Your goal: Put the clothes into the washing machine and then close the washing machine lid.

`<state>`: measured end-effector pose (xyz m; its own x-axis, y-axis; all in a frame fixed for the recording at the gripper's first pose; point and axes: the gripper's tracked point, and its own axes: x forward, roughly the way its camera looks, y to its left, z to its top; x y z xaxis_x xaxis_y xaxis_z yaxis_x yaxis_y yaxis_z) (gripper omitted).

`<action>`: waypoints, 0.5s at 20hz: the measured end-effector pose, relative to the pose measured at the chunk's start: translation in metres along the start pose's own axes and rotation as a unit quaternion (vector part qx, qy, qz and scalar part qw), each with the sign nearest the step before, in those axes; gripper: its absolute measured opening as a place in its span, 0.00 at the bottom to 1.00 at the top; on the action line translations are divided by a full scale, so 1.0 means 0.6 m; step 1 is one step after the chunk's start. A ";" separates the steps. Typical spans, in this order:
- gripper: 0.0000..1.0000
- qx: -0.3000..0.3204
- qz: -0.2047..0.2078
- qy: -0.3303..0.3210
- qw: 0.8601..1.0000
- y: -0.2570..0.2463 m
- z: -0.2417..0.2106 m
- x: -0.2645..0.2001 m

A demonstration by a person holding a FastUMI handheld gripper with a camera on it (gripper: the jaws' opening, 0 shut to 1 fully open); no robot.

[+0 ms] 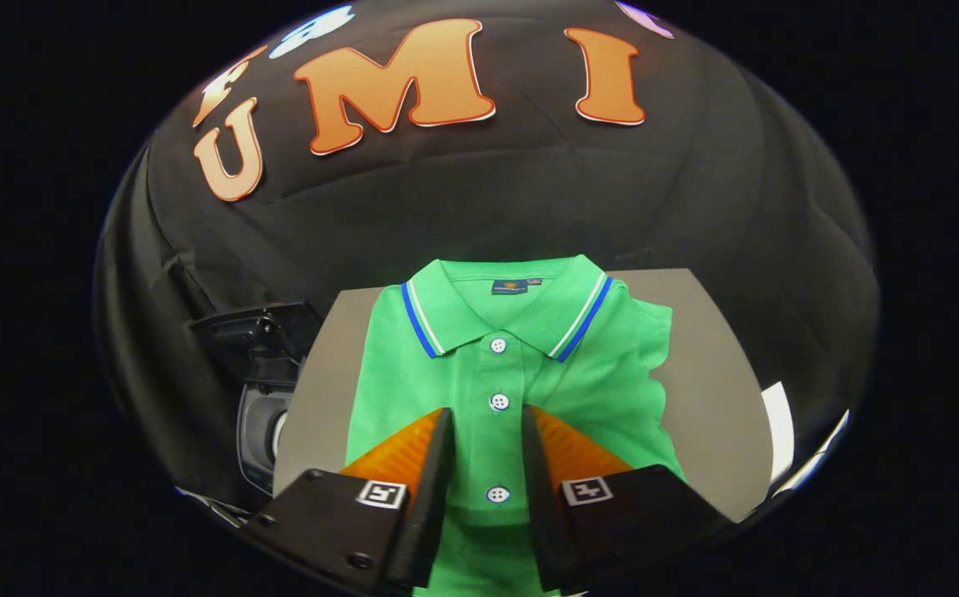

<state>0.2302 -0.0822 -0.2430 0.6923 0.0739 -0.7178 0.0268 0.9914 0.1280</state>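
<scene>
A folded green polo shirt (521, 365) with a blue-and-white trimmed collar and white buttons lies flat on a grey table (703, 381). My gripper (485, 414) hovers over its lower half, open, with the button placket showing in the gap between the two orange-and-black fingers (438, 464). I cannot tell whether the fingertips touch the cloth. To the left of the table stands the washing machine (260, 414), its dark lid (251, 327) raised and its round drum opening facing the table.
The table's bare grey top stretches to the right of the shirt. A white object (778, 431) sits at the table's right edge. The booth's black cloth wall rises behind the table.
</scene>
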 end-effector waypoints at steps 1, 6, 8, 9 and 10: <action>0.53 -0.003 0.000 0.004 1.000 -0.005 -0.002 0.000; 0.30 -0.002 0.009 0.000 1.000 0.003 0.002 0.004; 0.30 -0.001 0.014 -0.020 1.000 0.004 0.008 0.005; 0.19 -0.007 0.016 -0.021 1.000 0.003 0.002 0.003; 0.19 -0.011 0.018 -0.028 0.999 0.005 0.004 0.001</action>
<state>0.2326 -0.0796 -0.2415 0.7319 0.1041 -0.6734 -0.0148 0.9905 0.1371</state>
